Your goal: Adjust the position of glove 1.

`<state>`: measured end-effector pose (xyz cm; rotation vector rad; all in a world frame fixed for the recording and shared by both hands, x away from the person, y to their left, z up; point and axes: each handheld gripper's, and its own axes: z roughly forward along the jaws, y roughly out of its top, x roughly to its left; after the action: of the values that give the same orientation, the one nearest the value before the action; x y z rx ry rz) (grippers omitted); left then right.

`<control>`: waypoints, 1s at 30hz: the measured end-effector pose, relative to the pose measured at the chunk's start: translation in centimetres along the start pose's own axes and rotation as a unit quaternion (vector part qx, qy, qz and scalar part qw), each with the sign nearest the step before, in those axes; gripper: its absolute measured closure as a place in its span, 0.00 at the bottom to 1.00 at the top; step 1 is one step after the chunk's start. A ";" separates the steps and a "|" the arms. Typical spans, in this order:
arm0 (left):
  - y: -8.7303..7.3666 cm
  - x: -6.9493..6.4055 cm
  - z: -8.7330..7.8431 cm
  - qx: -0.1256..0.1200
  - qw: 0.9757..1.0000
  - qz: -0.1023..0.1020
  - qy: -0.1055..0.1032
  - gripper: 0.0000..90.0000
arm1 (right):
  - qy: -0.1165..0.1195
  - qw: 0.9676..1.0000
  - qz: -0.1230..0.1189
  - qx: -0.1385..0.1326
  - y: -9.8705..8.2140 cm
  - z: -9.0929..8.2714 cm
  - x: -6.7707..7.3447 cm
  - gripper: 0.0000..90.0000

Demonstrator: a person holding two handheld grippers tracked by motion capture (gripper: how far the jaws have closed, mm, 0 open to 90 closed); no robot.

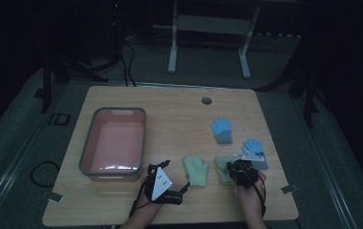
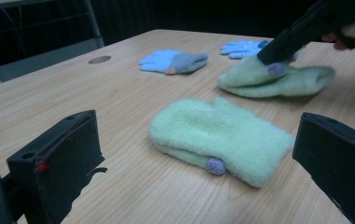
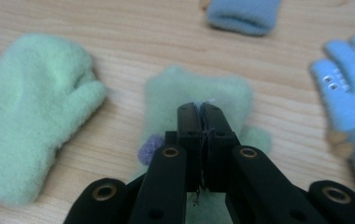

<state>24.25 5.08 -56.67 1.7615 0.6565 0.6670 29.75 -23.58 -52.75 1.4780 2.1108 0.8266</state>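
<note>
High view: on the table point(image 1: 122, 210) the right tool point(image 1: 239, 172) sits over one green mitten point(image 1: 223, 168), with a second green mitten point(image 1: 196, 171) just left of it and the left tool point(image 1: 163, 183) near the pink tub point(image 1: 114, 143).

Left gripper view: the left tool's jaws stand wide apart, the second mitten lying flat beyond them, untouched.

Right gripper view: the right tool point(image 3: 202, 109) is pinched tight on the first mitten's fabric; two blue gloves point(image 3: 348, 79) lie beyond.
</note>
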 end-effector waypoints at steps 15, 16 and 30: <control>0.0 0.0 0.0 0.000 1.000 0.000 0.000 0.01 | 0.038 0.999 -0.012 -0.004 0.3 -0.3 -1.3 0.78; 0.0 0.1 0.0 0.000 1.000 -0.001 0.000 0.01 | 0.045 0.999 -0.017 -0.006 0.6 -0.5 -1.5 0.76; 0.0 0.1 0.0 0.000 1.000 -0.003 0.000 0.01 | 0.095 0.992 -0.080 -0.009 0.2 -0.6 -3.4 0.69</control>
<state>24.31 5.13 -56.67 1.7592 0.6623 0.6633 30.64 -26.90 -52.11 1.2439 2.3183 0.9545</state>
